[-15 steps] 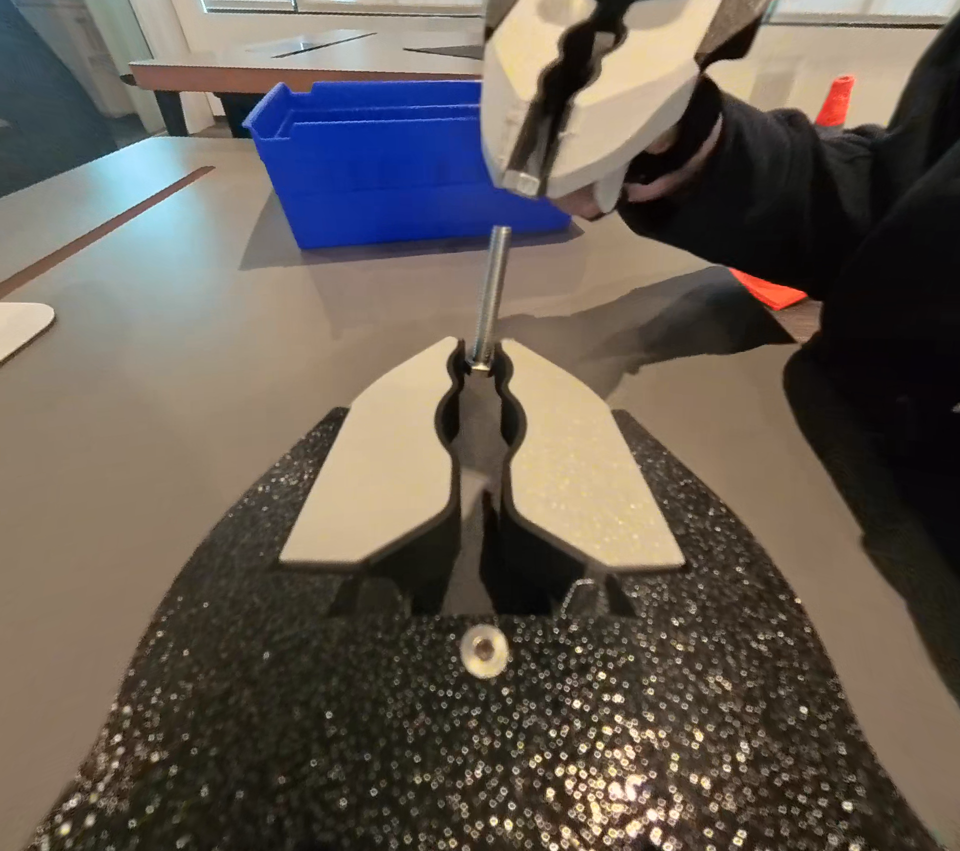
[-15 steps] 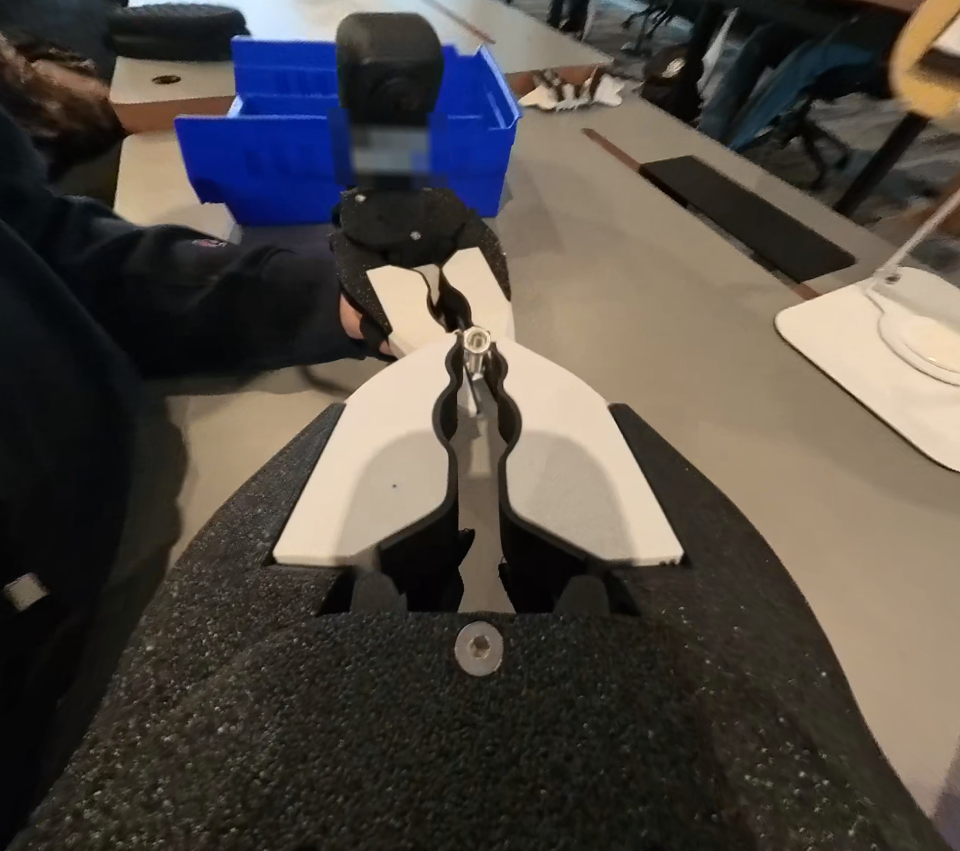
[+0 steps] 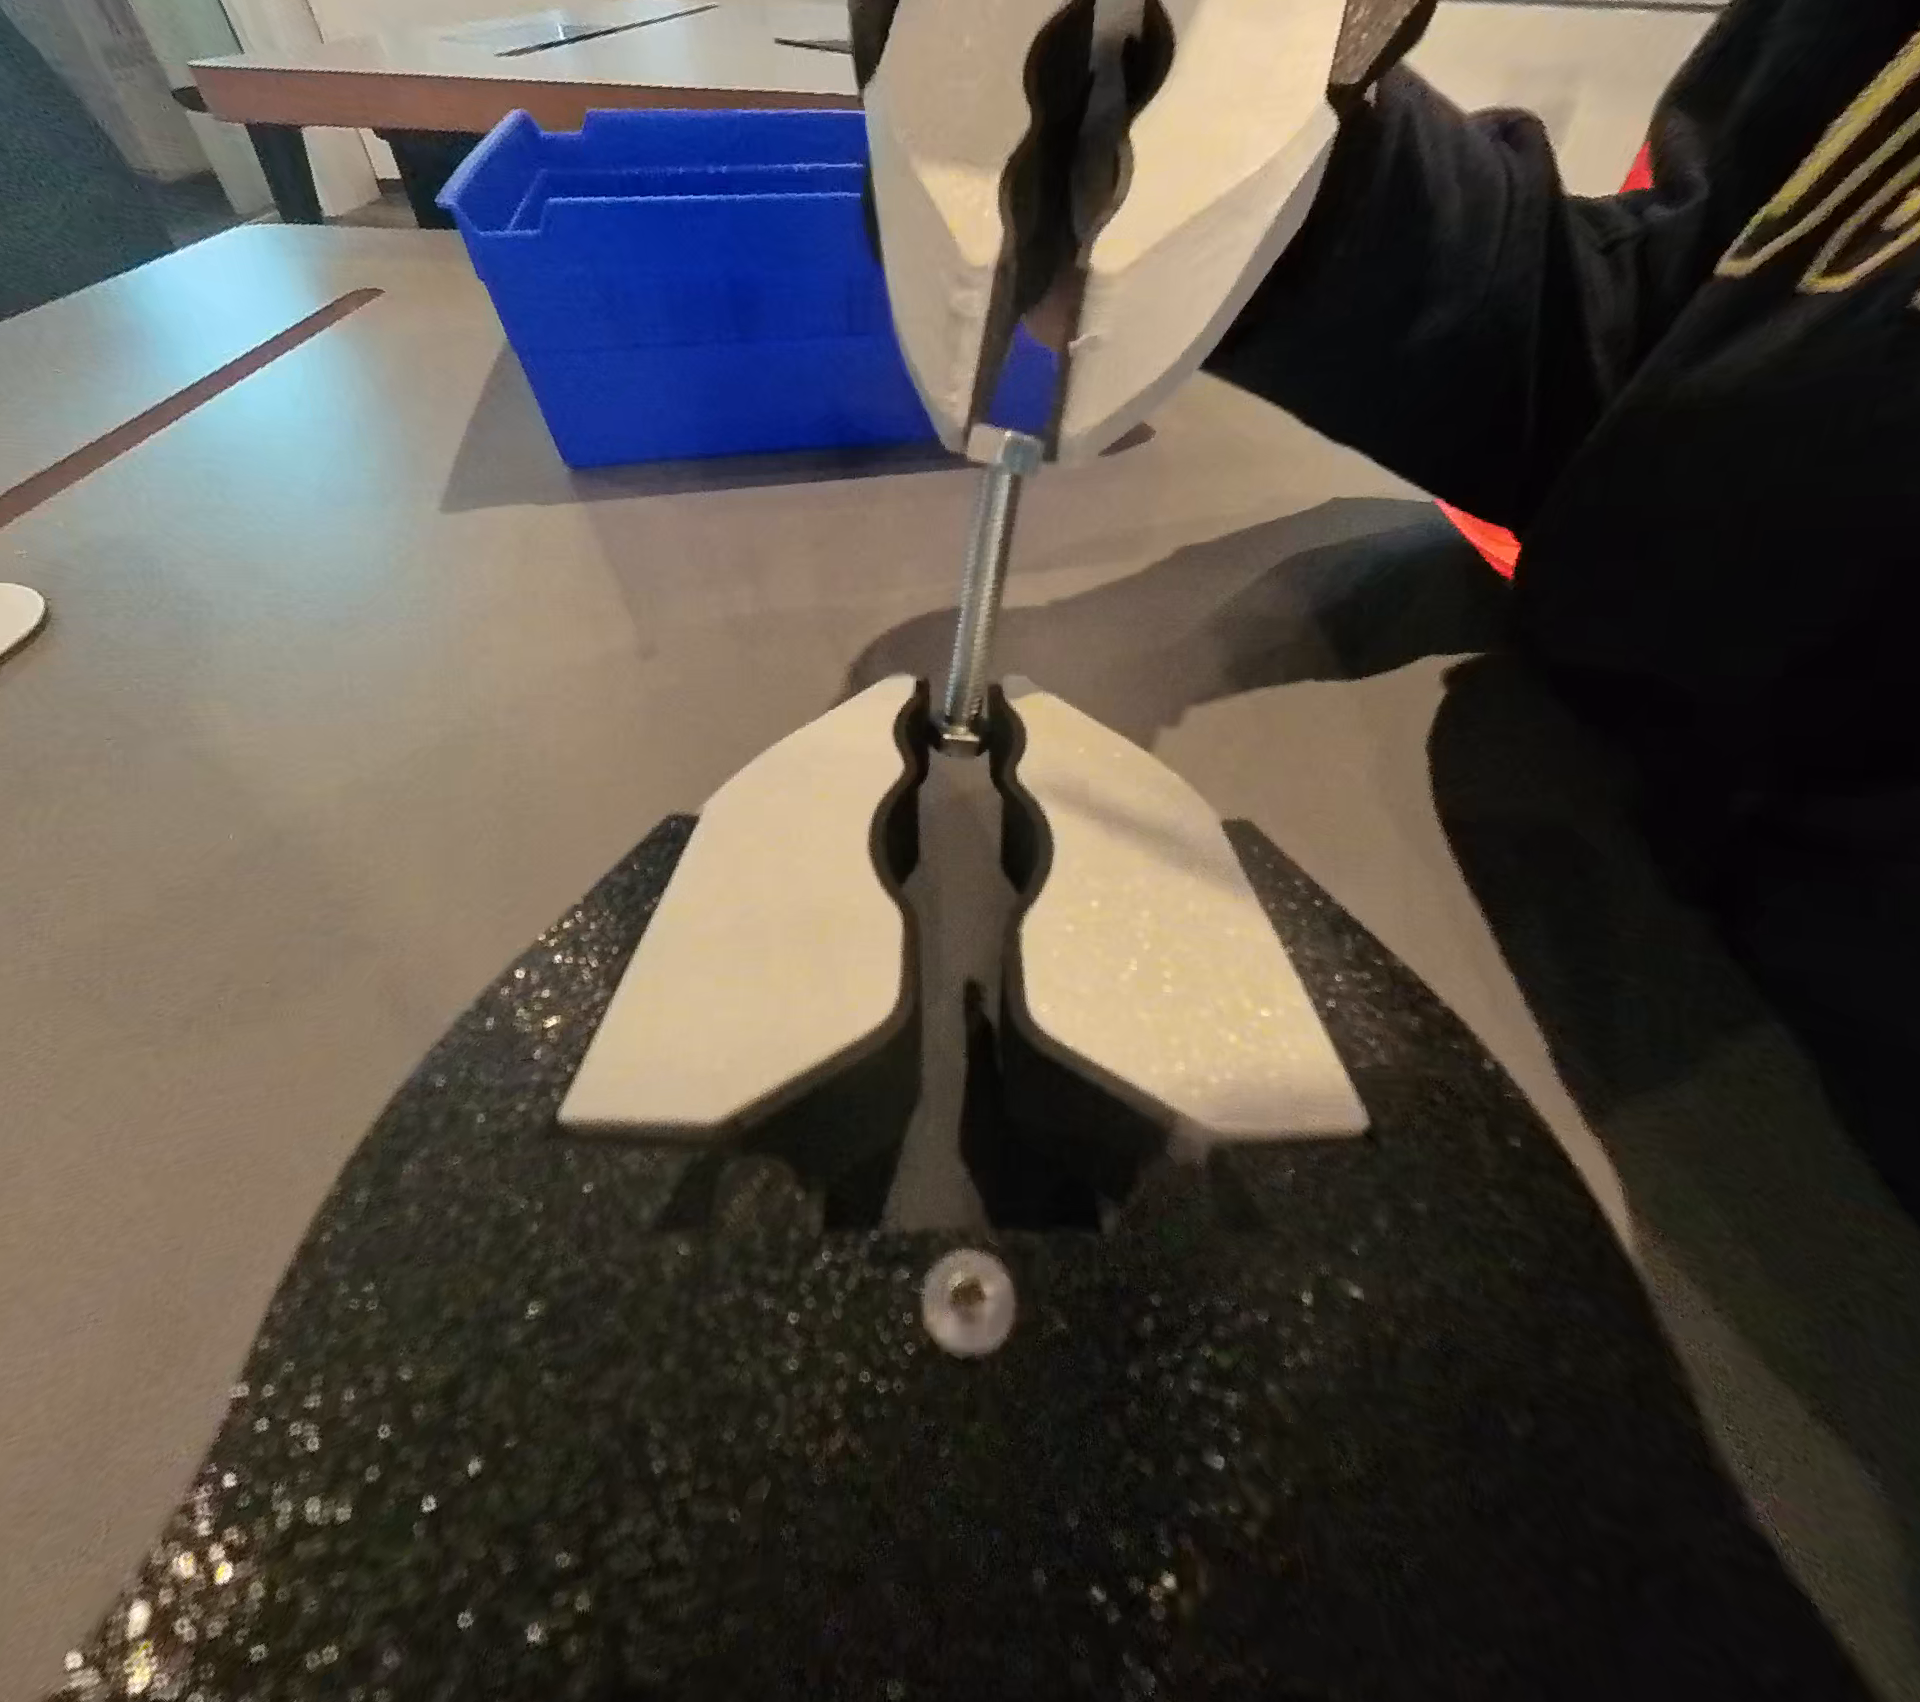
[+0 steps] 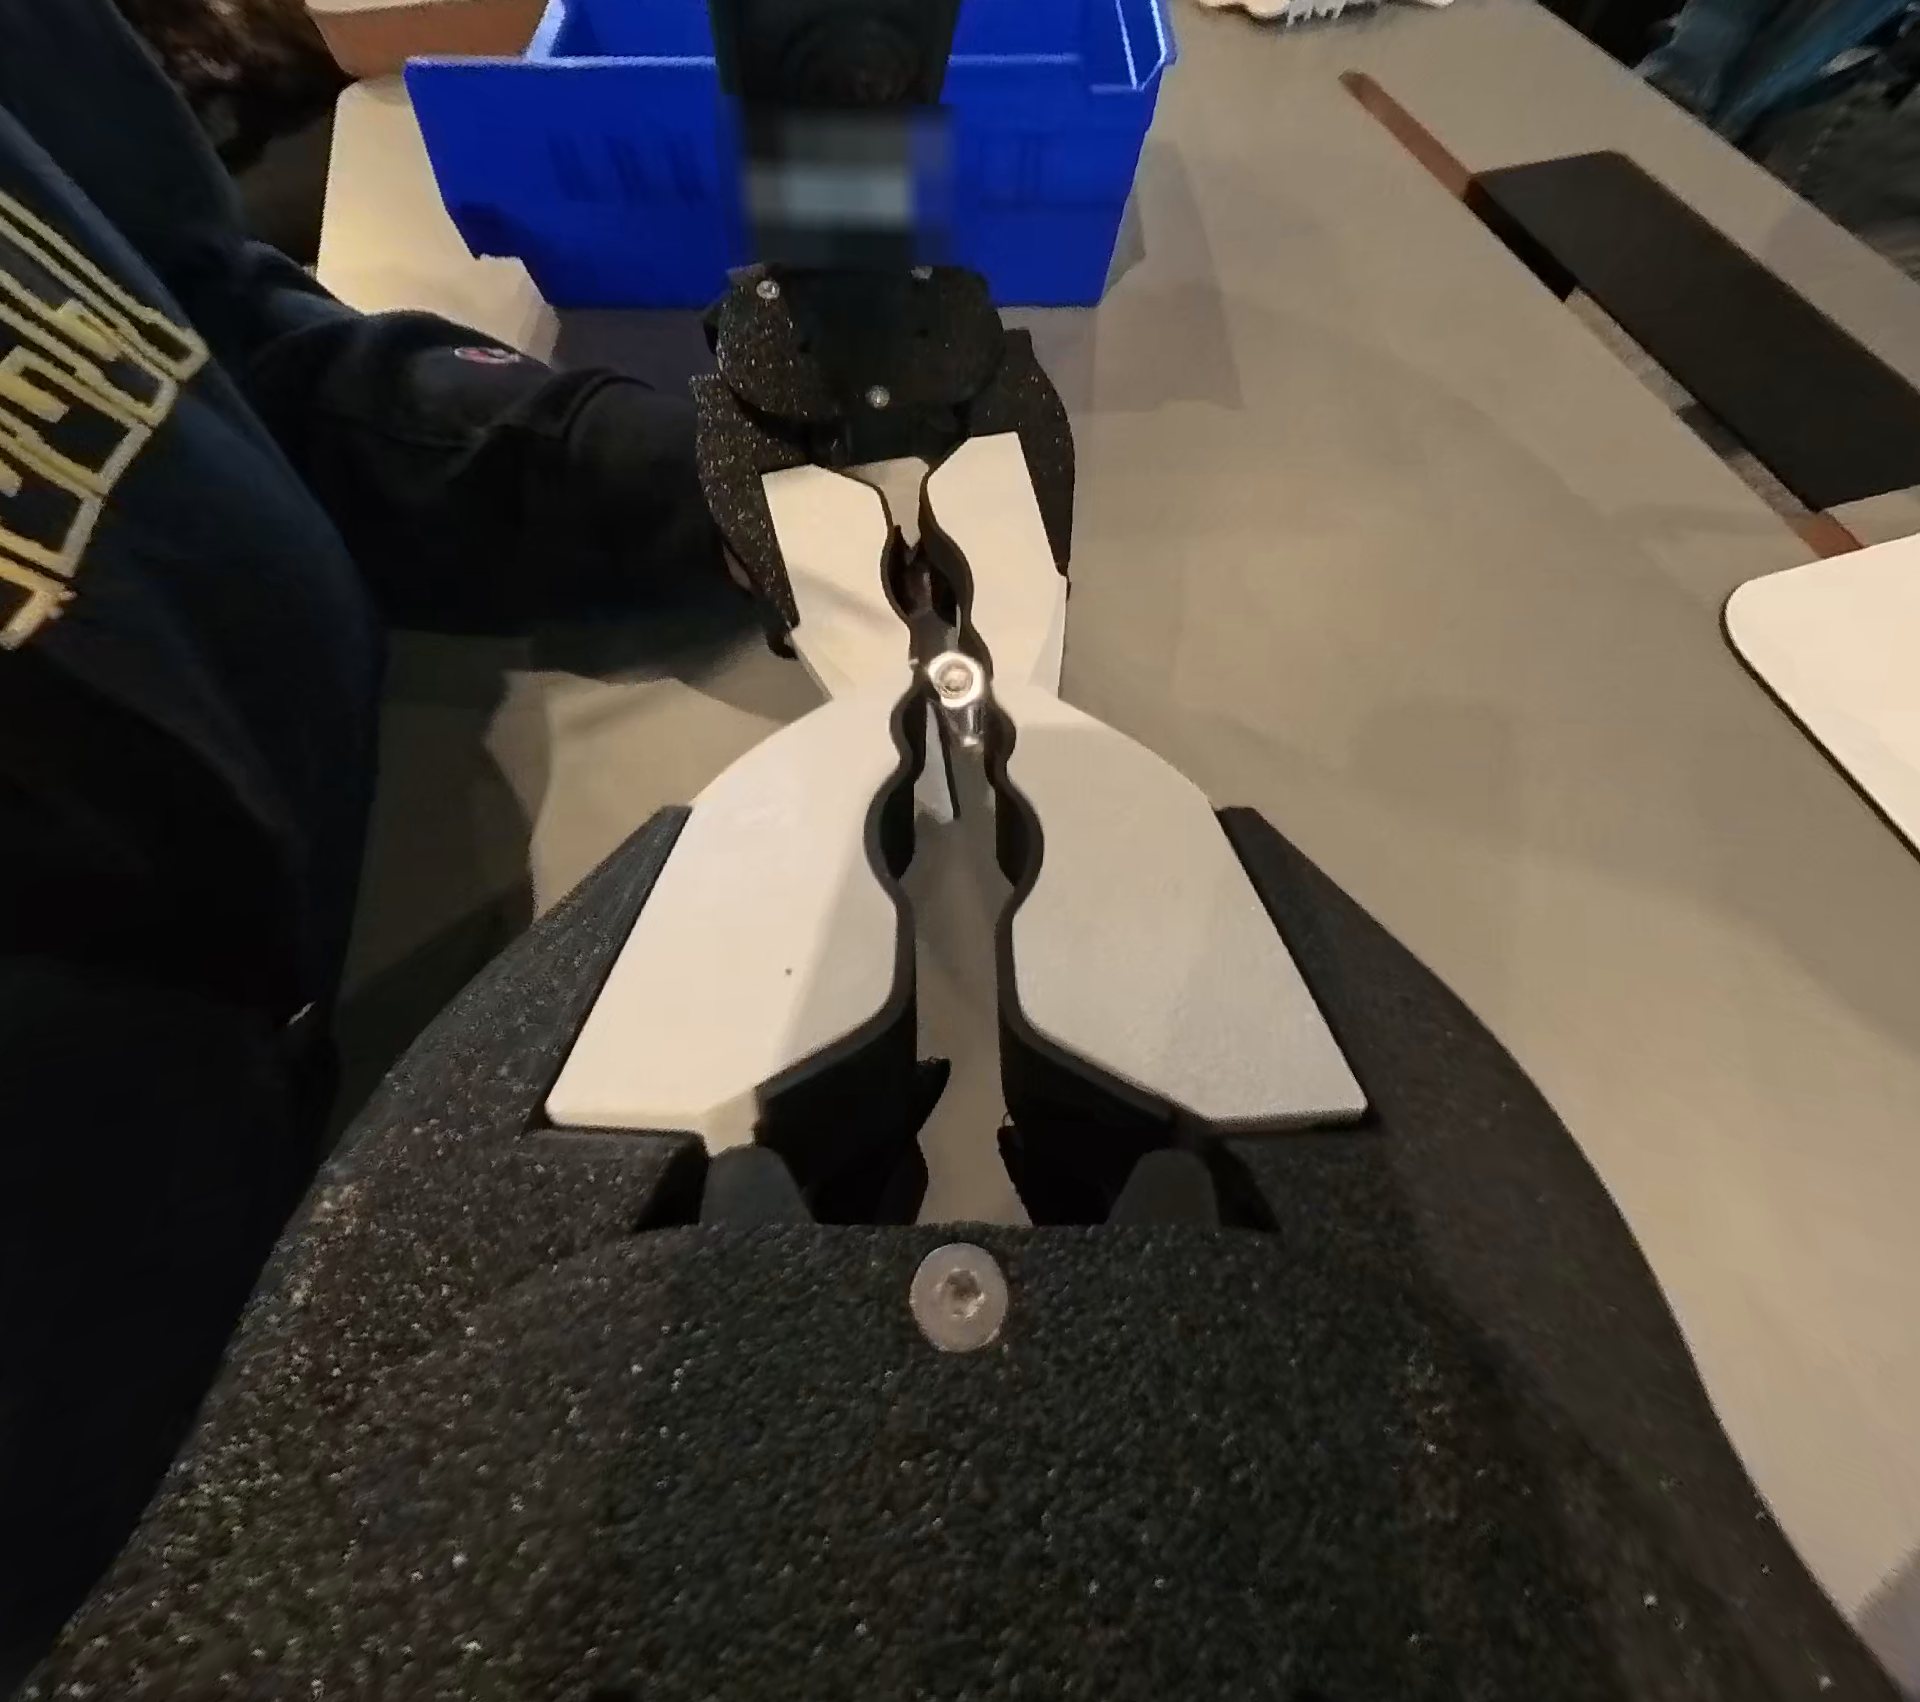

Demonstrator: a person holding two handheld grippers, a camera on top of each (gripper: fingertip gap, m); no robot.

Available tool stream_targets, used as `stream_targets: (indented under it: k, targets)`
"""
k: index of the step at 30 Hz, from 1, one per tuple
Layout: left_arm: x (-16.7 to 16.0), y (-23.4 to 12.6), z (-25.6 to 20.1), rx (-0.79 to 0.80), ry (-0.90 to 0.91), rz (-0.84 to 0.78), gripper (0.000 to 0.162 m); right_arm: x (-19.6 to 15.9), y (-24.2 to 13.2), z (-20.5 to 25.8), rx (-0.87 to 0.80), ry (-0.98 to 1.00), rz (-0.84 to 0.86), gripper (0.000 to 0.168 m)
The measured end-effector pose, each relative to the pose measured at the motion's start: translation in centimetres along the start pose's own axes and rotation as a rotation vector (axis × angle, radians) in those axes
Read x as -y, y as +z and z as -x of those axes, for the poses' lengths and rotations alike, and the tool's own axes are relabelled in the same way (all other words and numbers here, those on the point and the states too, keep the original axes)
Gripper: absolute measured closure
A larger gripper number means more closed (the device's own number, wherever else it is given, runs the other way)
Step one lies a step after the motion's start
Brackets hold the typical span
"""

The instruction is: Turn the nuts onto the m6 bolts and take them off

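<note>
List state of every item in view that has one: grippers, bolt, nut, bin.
left gripper: shut on the bolt's head end.
right gripper: shut on the nut.
bolt: held upright, clear of the table.
nut: at the bolt's top tip; thread engagement not visible.
blue bin: on the table, open top, contents not visible.

The bolt (image 3: 982,587) was bright threaded metal, the nut (image 3: 1005,447) at its far end equally shiny. The left gripper (image 3: 958,722) had matt white fingers (image 3: 769,914) on a rough, glittery black body. Beyond it, the bin (image 3: 665,302) was glossy blue plastic on a smooth matt grey table (image 3: 312,665).
</note>
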State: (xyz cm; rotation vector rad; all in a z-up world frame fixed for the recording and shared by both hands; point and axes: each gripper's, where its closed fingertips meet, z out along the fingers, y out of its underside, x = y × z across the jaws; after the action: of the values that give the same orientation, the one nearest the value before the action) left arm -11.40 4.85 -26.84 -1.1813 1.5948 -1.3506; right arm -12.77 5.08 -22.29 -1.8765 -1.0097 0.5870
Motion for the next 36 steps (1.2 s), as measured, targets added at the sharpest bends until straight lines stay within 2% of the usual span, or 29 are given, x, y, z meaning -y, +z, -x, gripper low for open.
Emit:
stream_targets:
  k: [8, 36]
  targets:
    - [-0.33, 0.29, -0.12, -0.005, 0.009, 0.026, 0.152, -0.53, -0.16, 0.16, 0.015, 0.016, 0.051, 0.158]
    - [-0.55, 0.74, 0.23, -0.005, -0.013, 0.038, 0.152, -0.83, -0.1, -0.12, 0.014, 0.059, 0.029, 0.157]
